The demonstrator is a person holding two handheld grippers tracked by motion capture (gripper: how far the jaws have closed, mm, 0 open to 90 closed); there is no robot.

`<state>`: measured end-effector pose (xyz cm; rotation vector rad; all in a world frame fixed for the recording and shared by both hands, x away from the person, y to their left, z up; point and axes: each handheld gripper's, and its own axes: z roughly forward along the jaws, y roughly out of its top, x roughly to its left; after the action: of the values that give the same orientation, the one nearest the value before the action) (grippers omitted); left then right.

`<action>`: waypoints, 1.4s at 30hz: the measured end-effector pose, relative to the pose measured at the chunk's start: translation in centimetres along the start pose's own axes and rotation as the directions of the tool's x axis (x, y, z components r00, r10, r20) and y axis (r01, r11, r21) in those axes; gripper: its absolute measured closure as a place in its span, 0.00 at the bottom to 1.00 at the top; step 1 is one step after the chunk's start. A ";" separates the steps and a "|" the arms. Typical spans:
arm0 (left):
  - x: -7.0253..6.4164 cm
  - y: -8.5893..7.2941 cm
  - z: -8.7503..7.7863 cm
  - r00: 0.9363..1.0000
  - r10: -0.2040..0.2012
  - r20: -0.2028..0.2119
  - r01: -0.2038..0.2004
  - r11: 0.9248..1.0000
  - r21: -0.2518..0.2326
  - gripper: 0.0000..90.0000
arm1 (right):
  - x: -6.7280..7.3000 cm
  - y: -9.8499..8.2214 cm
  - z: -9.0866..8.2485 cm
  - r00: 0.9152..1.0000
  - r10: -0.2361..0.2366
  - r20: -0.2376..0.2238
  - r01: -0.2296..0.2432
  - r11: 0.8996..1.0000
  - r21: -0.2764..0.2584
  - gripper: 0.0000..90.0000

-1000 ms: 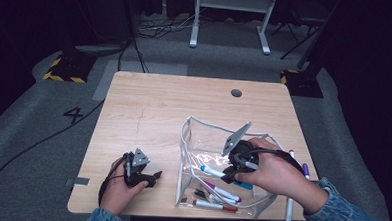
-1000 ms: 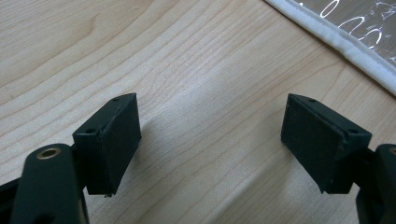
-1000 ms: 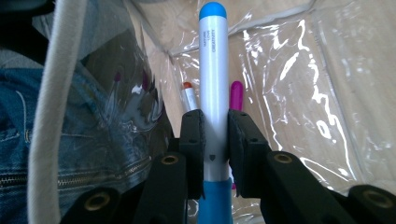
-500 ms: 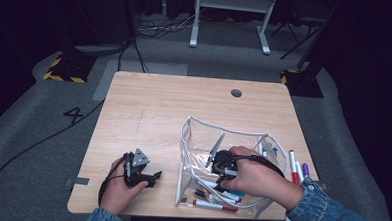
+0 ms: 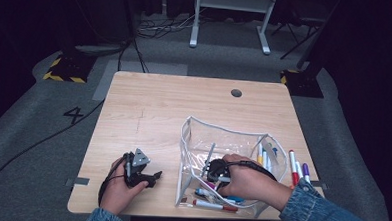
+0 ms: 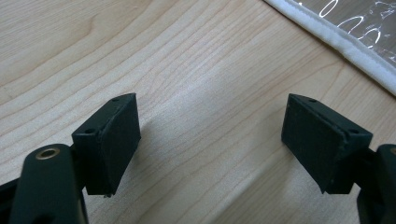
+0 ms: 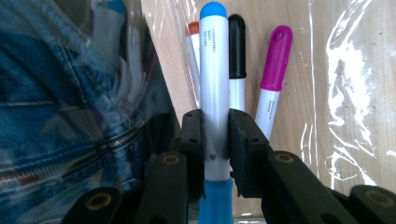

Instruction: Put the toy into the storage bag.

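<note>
The right gripper [image 7: 215, 140] is inside the clear pouch [image 5: 192, 140], its jaws clamped on a blue-capped marker [image 7: 214, 70] that points away along them. Just beside this marker lie a black-capped one [image 7: 237, 51] and a magenta-capped one [image 7: 275, 60] on the pouch's plastic floor. The left gripper [image 6: 210, 140] rests on the table [image 5: 149, 108] near the pouch's white edge [image 6: 345, 42], jaws spread wide with nothing between them. More markers [image 5: 296, 167] lie on the table right of the pouch
</note>
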<state>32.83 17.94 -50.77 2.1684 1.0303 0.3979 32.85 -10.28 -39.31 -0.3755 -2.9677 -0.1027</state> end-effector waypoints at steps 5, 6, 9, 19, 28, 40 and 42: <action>0.0 0.0 0.0 1.000 0.001 0.001 -0.001 1.000 -0.001 0.22 | -0.4 -0.4 -0.2 1.000 0.005 0.006 -0.005 0.998 -0.063 0.70; 0.0 0.0 0.0 1.000 0.000 0.000 0.000 1.000 -0.002 0.22 | -0.5 -0.5 -0.6 1.000 0.003 0.017 -0.002 0.997 -0.078 0.68; 0.0 0.0 0.0 1.000 0.000 0.001 0.000 1.000 -0.001 0.22 | -0.7 -1.0 -2.4 0.998 0.042 0.037 -0.035 0.986 -0.164 0.63; 0.0 0.0 0.0 1.000 0.000 0.000 0.000 1.000 -0.001 0.22 | -1.1 -4.3 -8.5 0.983 0.141 0.117 -0.080 0.905 -0.417 0.57; 0.0 0.0 0.0 1.000 0.001 0.001 -0.001 1.000 -0.001 0.22 | -2.3 -10.2 -13.7 0.940 0.295 0.174 -0.147 0.806 -0.574 0.57; -0.1 0.0 0.1 1.000 -0.011 0.006 0.011 1.000 -0.003 0.22 | -5.2 -19.6 -14.4 0.835 0.532 0.141 -0.327 0.686 -0.650 0.60; -0.1 0.0 0.1 1.000 -0.010 0.006 0.010 1.000 -0.002 0.22 | -6.1 -21.6 -13.4 0.800 0.586 0.133 -0.382 0.667 -0.640 0.61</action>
<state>32.81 17.88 -50.82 2.1604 1.0361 0.3881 35.09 -33.78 -28.07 -1.3939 -2.9292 -1.0042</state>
